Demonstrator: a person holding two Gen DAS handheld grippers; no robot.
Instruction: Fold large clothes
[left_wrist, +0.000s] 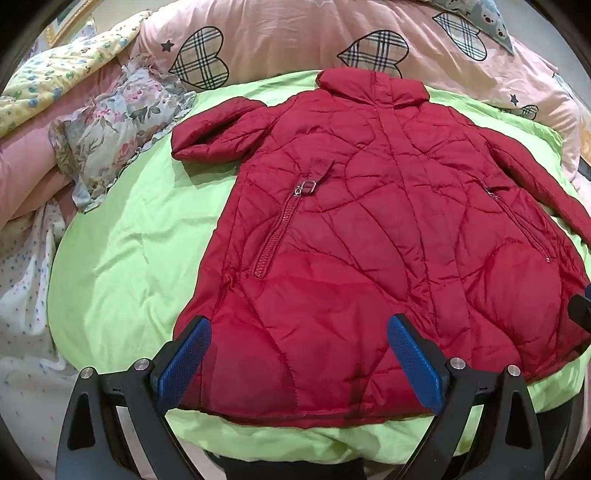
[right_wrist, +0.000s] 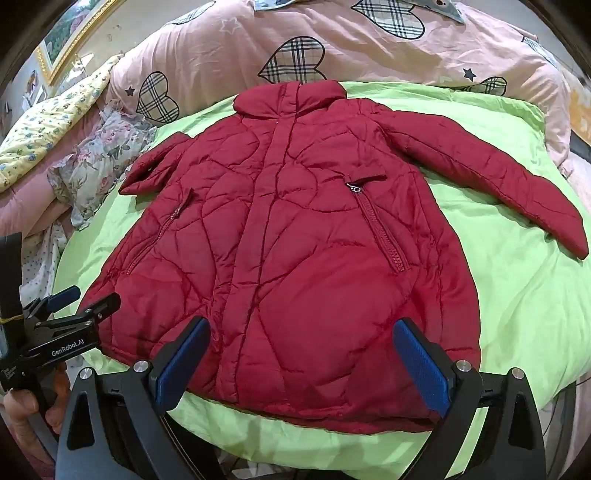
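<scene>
A dark red quilted jacket (left_wrist: 351, 229) lies flat, front up, on a light green sheet (left_wrist: 122, 266), collar far, hem near. It also fills the right wrist view (right_wrist: 295, 240). Its left sleeve (left_wrist: 210, 133) is bent short; its right sleeve (right_wrist: 491, 184) stretches out to the right. My left gripper (left_wrist: 299, 332) is open and empty above the hem's left part. My right gripper (right_wrist: 301, 332) is open and empty above the hem's right part. The left gripper (right_wrist: 85, 299) also shows at the left edge of the right wrist view.
A pink duvet with plaid hearts (left_wrist: 295, 33) is bunched behind the jacket. A floral cloth (left_wrist: 118, 125) and a yellow floral quilt (left_wrist: 55, 74) lie at the far left. The green sheet (right_wrist: 524, 295) shows bare to the right of the jacket.
</scene>
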